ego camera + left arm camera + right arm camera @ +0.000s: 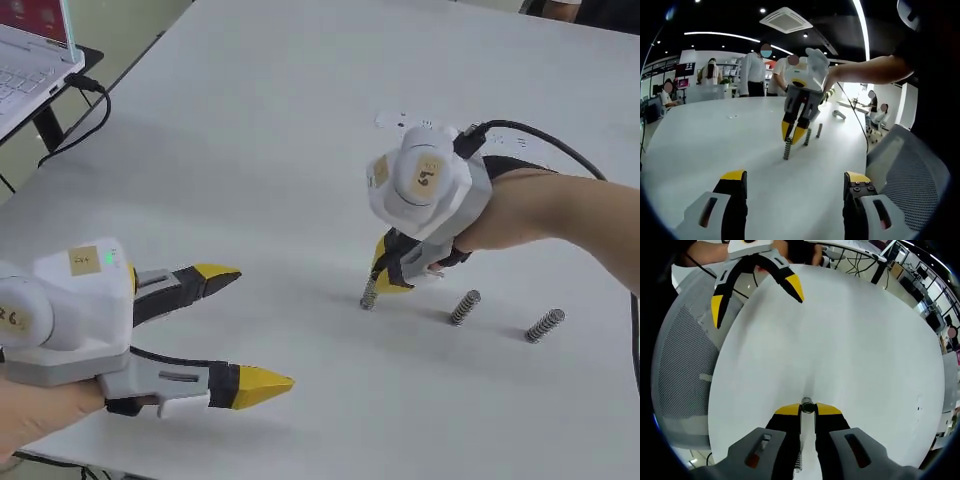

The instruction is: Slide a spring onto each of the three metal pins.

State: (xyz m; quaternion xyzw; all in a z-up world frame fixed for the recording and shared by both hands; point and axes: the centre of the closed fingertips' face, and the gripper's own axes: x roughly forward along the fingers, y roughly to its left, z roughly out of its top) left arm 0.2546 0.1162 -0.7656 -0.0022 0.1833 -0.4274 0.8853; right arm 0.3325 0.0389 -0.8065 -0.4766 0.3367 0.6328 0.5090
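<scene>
white tabletop (250, 150): right tongs (381, 281) pinching the mid-frame spring (369, 294), left tongs (262, 327) gaping; any sideways tug might topple it.

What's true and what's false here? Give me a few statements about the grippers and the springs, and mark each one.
1. The right gripper is shut on the held spring. True.
2. The left gripper grips a spring. False: its jaws stand open with nothing between them.
3. A second spring and a third spring stand on the white table, apart from both grippers. True.
4. A laptop lies between the two grippers. False: the laptop sits off at the far left, away from both.
</scene>
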